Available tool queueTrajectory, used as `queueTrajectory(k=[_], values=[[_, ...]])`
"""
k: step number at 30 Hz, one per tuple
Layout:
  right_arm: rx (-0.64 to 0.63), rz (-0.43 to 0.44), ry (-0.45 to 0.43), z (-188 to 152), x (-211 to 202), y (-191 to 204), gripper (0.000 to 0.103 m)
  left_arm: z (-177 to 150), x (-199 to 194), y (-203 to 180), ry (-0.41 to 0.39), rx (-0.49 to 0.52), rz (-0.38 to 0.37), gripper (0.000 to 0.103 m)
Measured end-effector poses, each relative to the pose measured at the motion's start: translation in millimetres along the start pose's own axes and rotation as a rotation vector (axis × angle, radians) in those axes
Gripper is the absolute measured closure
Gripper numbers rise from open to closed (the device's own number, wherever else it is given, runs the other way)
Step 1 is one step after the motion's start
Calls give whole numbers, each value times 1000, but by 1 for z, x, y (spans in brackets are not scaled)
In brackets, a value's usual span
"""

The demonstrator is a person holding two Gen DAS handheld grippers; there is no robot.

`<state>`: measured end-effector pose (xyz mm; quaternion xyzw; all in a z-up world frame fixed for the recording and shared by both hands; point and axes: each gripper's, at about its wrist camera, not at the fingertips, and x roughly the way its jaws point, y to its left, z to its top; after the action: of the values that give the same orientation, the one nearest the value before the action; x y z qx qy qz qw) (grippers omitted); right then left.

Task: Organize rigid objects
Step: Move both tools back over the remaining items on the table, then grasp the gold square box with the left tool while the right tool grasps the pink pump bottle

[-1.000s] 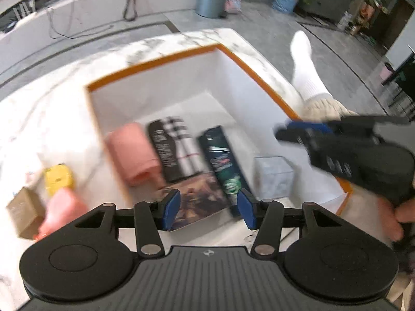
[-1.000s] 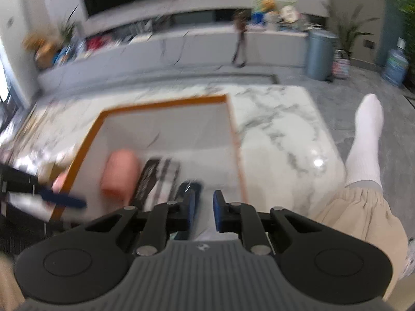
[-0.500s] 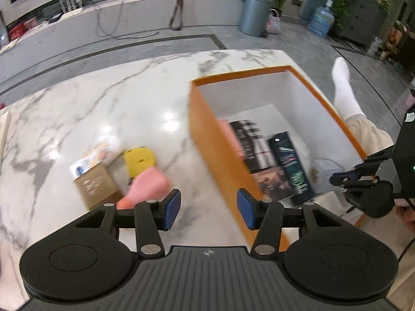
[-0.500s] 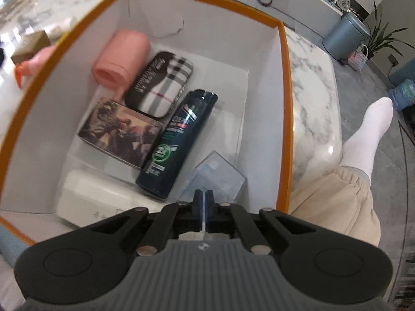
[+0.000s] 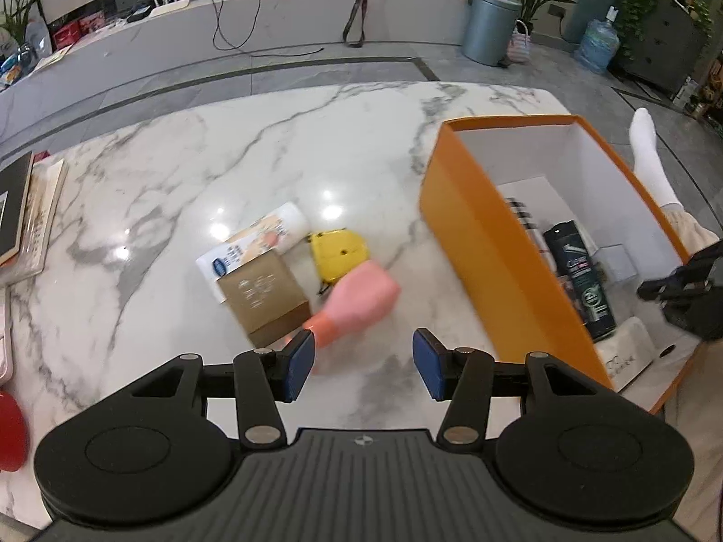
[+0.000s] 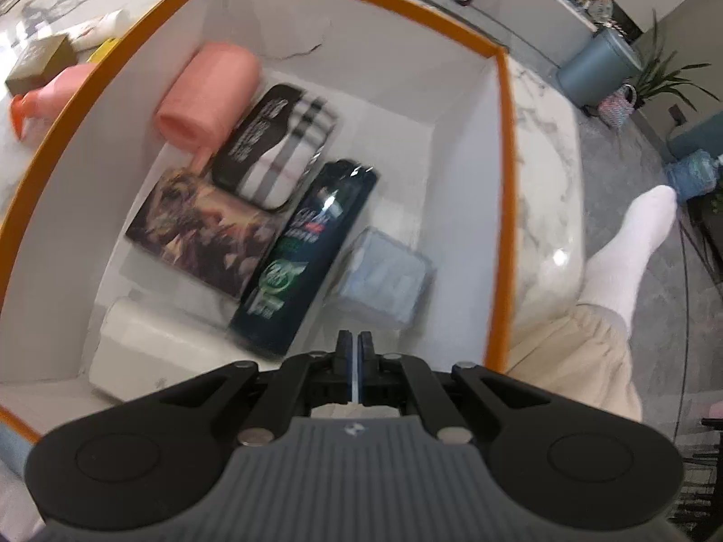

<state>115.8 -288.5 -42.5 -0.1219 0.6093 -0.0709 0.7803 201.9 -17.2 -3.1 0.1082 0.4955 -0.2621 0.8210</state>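
We are hovering the left gripper, jaws apart and empty, just short of the pink bottle lying on the marble table beside the cardboard box and yellow tape measure. Our right gripper, jaws together on nothing visible, is hanging over the orange box. We are judging that a straight approach across the bottle's body, clear of the cardboard box, should grip best.

Our left wrist cam looks down across the white marble counter from above; our right one hovers close over the orange-rimmed white box. Both views share that box.
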Motion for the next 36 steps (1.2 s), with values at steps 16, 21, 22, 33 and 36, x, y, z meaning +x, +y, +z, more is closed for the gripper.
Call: queueTrajectory(k=[16,21,22,33,36], values=[[-46,325,-241,88,-75,71,97,-3,15,38,-30,202,66,39],[-17,393,-227,113,-54,116,87,2,30,70,-39,-56,44,29],[-9,400,-225,117,-48,122,83,4,33,74,-43,-96,39,28],[178,415,-167,140,11,142,68,23,89,93,-4,-394,34,20],[204,429,-170,142,17,142,64,24,101,91,11,-402,49,20]])
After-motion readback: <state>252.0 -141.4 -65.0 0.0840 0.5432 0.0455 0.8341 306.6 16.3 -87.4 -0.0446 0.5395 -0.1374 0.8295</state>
